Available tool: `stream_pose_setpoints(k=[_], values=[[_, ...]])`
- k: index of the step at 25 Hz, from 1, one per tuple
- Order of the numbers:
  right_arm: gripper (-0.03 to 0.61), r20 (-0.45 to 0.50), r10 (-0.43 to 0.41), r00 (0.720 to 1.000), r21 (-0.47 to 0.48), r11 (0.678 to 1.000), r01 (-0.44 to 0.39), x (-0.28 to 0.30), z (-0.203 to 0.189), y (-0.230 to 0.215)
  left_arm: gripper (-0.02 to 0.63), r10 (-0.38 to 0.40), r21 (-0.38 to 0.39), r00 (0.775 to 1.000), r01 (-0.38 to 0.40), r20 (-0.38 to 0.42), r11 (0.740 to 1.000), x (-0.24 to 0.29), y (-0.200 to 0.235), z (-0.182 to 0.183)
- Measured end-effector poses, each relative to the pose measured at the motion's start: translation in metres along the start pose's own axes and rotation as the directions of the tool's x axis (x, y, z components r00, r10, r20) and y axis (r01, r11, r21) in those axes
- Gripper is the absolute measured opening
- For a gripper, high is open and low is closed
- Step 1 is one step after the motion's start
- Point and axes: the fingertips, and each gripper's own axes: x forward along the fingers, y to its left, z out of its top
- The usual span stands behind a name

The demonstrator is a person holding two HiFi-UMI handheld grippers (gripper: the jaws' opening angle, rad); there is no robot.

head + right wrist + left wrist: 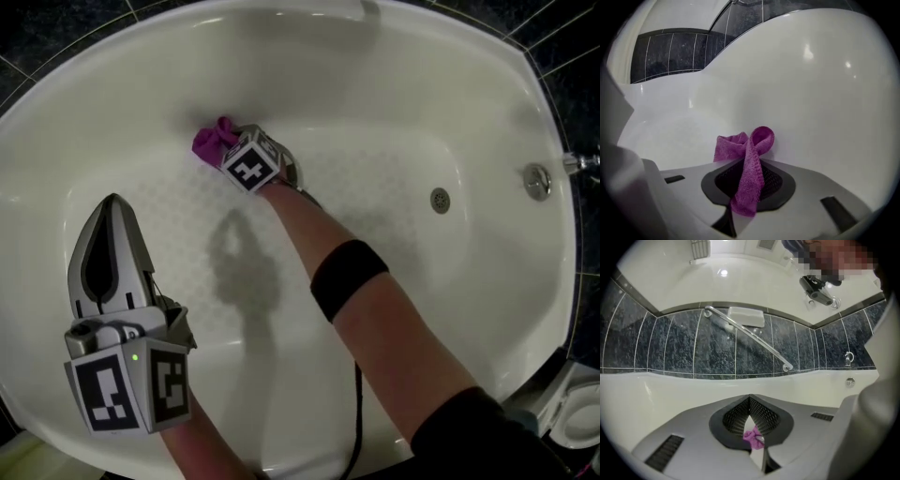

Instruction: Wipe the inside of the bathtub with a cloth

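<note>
The white bathtub (394, 84) fills the head view. My right gripper (230, 150) reaches down to the tub's far left part, shut on a purple cloth (212, 141). In the right gripper view the cloth (750, 154) hangs bunched between the jaws of that gripper (749, 161) and touches the tub's wall. My left gripper (112, 202) hovers at the lower left, above the tub's near side, with its jaws together at the tips and nothing in them. In the left gripper view that gripper (750, 399) faces the far rim, and the cloth (753, 438) shows small through a gap behind its tips.
A drain (440, 200) lies in the tub floor at the right, with an overflow knob (536, 181) on the end wall and a tap fitting (581, 162) past the rim. A chrome grab rail (750, 336) crosses the dark tiled wall. A black cable (356, 412) hangs under the right arm.
</note>
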Motion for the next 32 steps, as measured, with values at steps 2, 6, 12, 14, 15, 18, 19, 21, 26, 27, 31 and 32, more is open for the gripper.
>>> stream_pose_setpoints(k=[2, 6, 12, 14, 15, 18, 19, 21, 26, 27, 31, 32], values=[[0.081, -0.018, -0.047, 0.999, -0.023, 0.999, 0.046, -0.017, -0.019, -0.031, -0.003, 0.006, 0.016, 1.0, -0.006, -0.013, 1.0, 0.0, 0.003, -0.005], [0.077, -0.061, -0.189, 0.98, -0.011, 0.982, 0.189, -0.077, -0.078, -0.112, -0.002, 0.008, 0.021, 1.0, -0.008, -0.021, 1.0, 0.0, 0.005, -0.01], [0.069, -0.212, -0.444, 0.871, 0.147, 0.866, 0.477, -0.184, -0.18, -0.223, -0.003, -0.004, 0.068, 1.0, 0.005, -0.021, 0.998, -0.002, -0.003, -0.004], [0.067, -0.261, -0.497, 0.827, 0.176, 0.818, 0.547, -0.212, -0.207, -0.246, -0.003, -0.01, 0.084, 1.0, 0.011, -0.021, 0.996, -0.001, -0.006, -0.005], [0.067, -0.282, -0.512, 0.811, 0.185, 0.801, 0.57, -0.223, -0.218, -0.253, -0.003, -0.012, 0.087, 1.0, 0.014, -0.022, 0.996, 0.0, -0.007, -0.007], [0.066, -0.355, -0.529, 0.771, 0.16, 0.778, 0.608, -0.237, -0.238, -0.262, -0.003, -0.017, 0.083, 1.0, 0.019, -0.02, 0.996, 0.0, -0.011, -0.011], [0.064, -0.368, -0.53, 0.764, 0.145, 0.779, 0.61, -0.236, -0.239, -0.261, -0.003, -0.02, 0.079, 1.0, 0.022, -0.015, 0.997, 0.0, -0.013, -0.01], [0.063, -0.336, -0.523, 0.783, 0.138, 0.796, 0.59, -0.225, -0.222, -0.251, -0.003, -0.027, 0.074, 1.0, 0.027, -0.008, 0.997, 0.0, -0.016, -0.008], [0.064, -0.066, -0.357, 0.932, 0.063, 0.931, 0.361, -0.173, -0.083, -0.138, -0.003, -0.043, 0.067, 0.998, 0.046, -0.047, 0.997, 0.004, -0.007, -0.018], [0.064, -0.025, -0.296, 0.955, 0.023, 0.955, 0.297, -0.16, -0.055, -0.107, -0.003, -0.043, 0.061, 0.997, 0.047, -0.057, 0.997, 0.006, -0.005, -0.02], [0.066, 0.035, -0.053, 0.998, -0.095, 0.994, 0.056, -0.101, 0.014, 0.023, -0.003, -0.042, 0.03, 0.995, 0.045, -0.092, 0.999, 0.01, 0.002, -0.025], [0.067, 0.021, -0.01, 1.0, -0.116, 0.993, 0.012, -0.086, 0.018, 0.05, -0.003, -0.047, 0.031, 0.994, 0.05, -0.099, 0.998, 0.01, 0.001, -0.025]])
